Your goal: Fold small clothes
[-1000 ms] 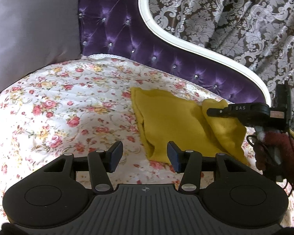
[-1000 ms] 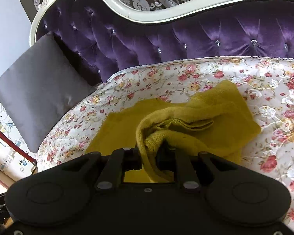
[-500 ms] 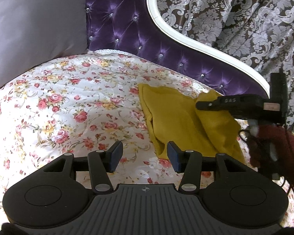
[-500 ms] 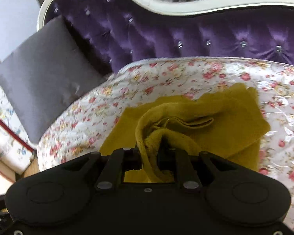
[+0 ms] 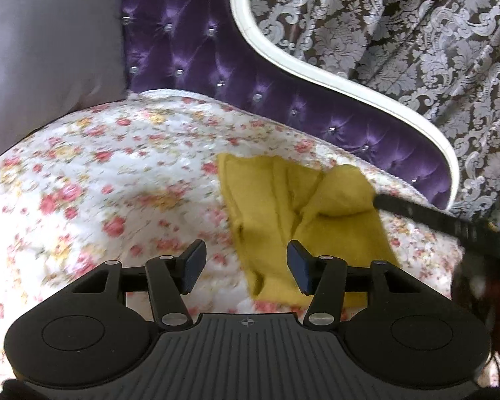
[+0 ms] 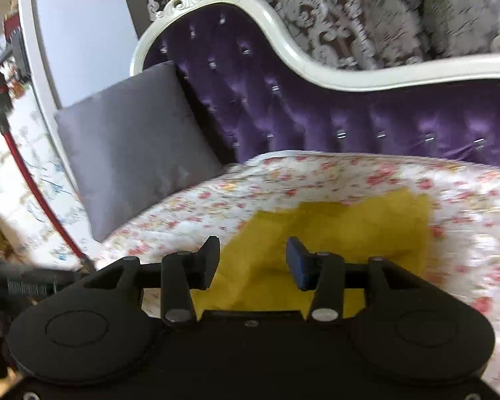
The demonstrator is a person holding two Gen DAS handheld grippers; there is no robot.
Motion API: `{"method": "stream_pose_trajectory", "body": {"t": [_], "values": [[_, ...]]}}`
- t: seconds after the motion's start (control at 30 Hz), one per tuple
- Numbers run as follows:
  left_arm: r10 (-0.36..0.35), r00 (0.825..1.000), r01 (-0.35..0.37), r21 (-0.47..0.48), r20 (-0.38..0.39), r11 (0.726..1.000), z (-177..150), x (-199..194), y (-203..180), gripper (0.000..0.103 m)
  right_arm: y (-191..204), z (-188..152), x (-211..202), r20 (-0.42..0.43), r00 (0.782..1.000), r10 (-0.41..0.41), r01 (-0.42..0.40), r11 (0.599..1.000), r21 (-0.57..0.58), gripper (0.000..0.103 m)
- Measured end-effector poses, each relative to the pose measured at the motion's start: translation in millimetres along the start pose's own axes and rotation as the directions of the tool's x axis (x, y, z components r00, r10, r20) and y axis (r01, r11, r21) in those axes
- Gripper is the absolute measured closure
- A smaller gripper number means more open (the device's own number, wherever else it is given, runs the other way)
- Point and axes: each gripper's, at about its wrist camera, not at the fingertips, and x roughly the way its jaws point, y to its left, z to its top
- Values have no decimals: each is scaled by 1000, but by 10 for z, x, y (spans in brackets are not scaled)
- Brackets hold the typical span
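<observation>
A small mustard-yellow garment (image 5: 283,206) lies on the floral-covered seat of a purple sofa, with one part folded over itself into a raised hump at its right side. My left gripper (image 5: 245,263) is open and empty just in front of the garment's near edge. My right gripper (image 6: 252,260) is open and empty, just above the garment (image 6: 350,226), which lies flat below it. In the left wrist view the right gripper's black body (image 5: 450,226) reaches in from the right, its tip at the folded hump.
The floral cover (image 5: 100,183) spreads wide to the left. A grey cushion (image 6: 133,140) leans at the sofa's left end. The tufted purple backrest (image 5: 216,66) with white trim runs behind, patterned curtains beyond. A red cord (image 6: 33,186) hangs left.
My right gripper has opened and let go of the yellow garment, which has dropped onto the seat. The left gripper has stayed open and shifted slightly.
</observation>
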Motion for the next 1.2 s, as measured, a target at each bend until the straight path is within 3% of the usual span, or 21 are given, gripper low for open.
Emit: {"method": "stream_pose_trajectory", "body": {"t": [0.1, 0.2, 0.4, 0.5, 0.67, 0.77, 0.93, 1.2], "values": [[-26, 1000, 26, 13, -12, 1000, 97, 120, -87, 51, -113, -80, -95, 5, 997, -77, 77, 997, 11, 47], [-37, 999, 38, 38, -24, 999, 138, 222, -180, 51, -373, -95, -19, -48, 996, -74, 79, 991, 110, 46], [-41, 998, 43, 49, -55, 998, 106, 343, -257, 51, -686, 184, 632, -179, 981, -71, 95, 987, 130, 44], [-32, 997, 36, 55, -74, 998, 84, 381, -262, 51, -669, 392, 877, -141, 988, -57, 68, 995, 72, 44], [-16, 996, 21, 58, -92, 998, 69, 406, -219, 51, -475, 558, 817, 18, 997, 75, -75, 997, 30, 44], [-13, 995, 18, 55, -97, 998, 82, 421, -183, 51, -360, 464, 607, 34, 996, 86, -86, 996, 0, 44], [-32, 995, 34, 26, -93, 999, 200, 476, -147, 50, 15, 92, 272, -24, 998, 51, -55, 980, -191, 44], [-73, 993, 74, 7, -93, 997, 491, 658, -205, 49, 536, -408, 240, -109, 991, 71, -107, 924, -368, 44]]}}
